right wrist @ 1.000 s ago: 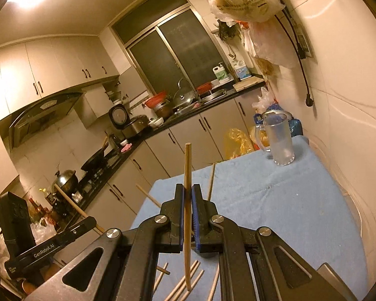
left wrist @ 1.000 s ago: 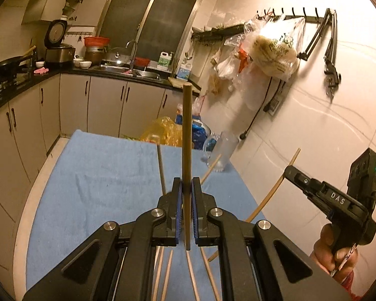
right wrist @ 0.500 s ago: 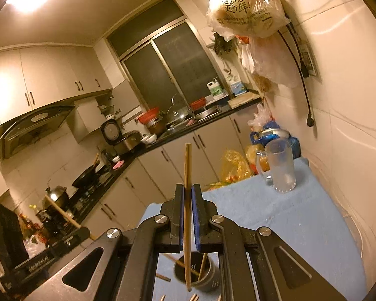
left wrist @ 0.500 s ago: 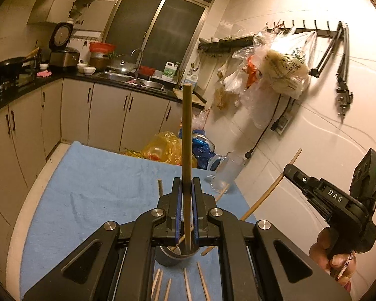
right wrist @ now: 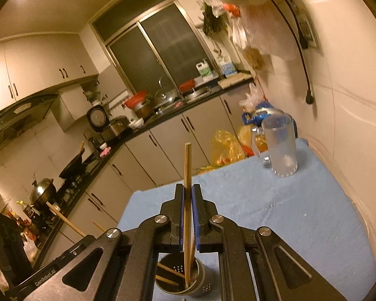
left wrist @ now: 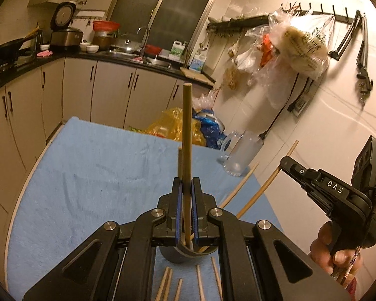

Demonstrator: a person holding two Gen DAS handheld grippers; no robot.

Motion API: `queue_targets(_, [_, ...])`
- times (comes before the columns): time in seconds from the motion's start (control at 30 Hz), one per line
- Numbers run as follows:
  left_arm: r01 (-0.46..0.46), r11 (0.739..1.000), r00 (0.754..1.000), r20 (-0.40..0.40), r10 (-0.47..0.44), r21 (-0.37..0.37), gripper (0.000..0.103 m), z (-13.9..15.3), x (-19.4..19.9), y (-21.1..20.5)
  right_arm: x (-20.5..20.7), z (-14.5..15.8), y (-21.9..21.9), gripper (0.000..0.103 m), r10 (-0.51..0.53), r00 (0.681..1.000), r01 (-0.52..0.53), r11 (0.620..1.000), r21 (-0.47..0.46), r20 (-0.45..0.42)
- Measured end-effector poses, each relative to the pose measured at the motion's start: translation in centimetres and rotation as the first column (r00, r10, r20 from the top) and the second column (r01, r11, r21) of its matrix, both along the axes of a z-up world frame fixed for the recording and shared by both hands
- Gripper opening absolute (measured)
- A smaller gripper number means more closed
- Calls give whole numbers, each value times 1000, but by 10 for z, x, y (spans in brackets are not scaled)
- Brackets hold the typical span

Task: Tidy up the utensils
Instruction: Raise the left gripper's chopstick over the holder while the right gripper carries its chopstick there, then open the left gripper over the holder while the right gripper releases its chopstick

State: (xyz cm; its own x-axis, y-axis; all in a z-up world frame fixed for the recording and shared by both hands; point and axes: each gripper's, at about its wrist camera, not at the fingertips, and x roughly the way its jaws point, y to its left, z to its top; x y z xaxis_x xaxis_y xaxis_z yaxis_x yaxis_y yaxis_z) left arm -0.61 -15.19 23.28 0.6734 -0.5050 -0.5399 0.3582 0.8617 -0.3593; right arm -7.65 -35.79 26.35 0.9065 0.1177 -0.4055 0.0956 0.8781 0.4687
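Observation:
My left gripper (left wrist: 186, 195) is shut on an upright wooden chopstick (left wrist: 186, 135) whose lower end dips into a dark metal holder cup (left wrist: 174, 254) just below the jaws. My right gripper (right wrist: 187, 200) is shut on another upright chopstick (right wrist: 187, 173), its tip inside the same cup (right wrist: 185, 281), which holds a few leaning chopsticks. Several loose chopsticks (left wrist: 199, 282) lie on the blue cloth (left wrist: 87, 170) in front of the cup. The right gripper also shows at the right of the left wrist view (left wrist: 285, 161).
A clear glass mug (right wrist: 280, 148) stands at the table's far right corner by the wall. Yellow and blue bags (left wrist: 178, 128) sit beyond the far edge. Kitchen cabinets and counter (left wrist: 92, 60) run along the back and left.
Both grippers have come down over the holder cup, which now sits under the jaws. The chopstick tips have gone from above the table into the cup.

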Motion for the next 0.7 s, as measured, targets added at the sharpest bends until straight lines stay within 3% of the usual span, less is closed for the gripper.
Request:
queue_targets(0.4, [3, 1000, 999, -48, -2, 25, 7, -25, 12, -5, 14, -38, 6, 7, 38, 996, -37, 999, 23, -86])
queue_targets(0.7, [-6, 1000, 999, -40, 7, 22, 10, -21, 10, -4, 11, -38, 2, 8, 56, 994, -53, 998, 36, -91])
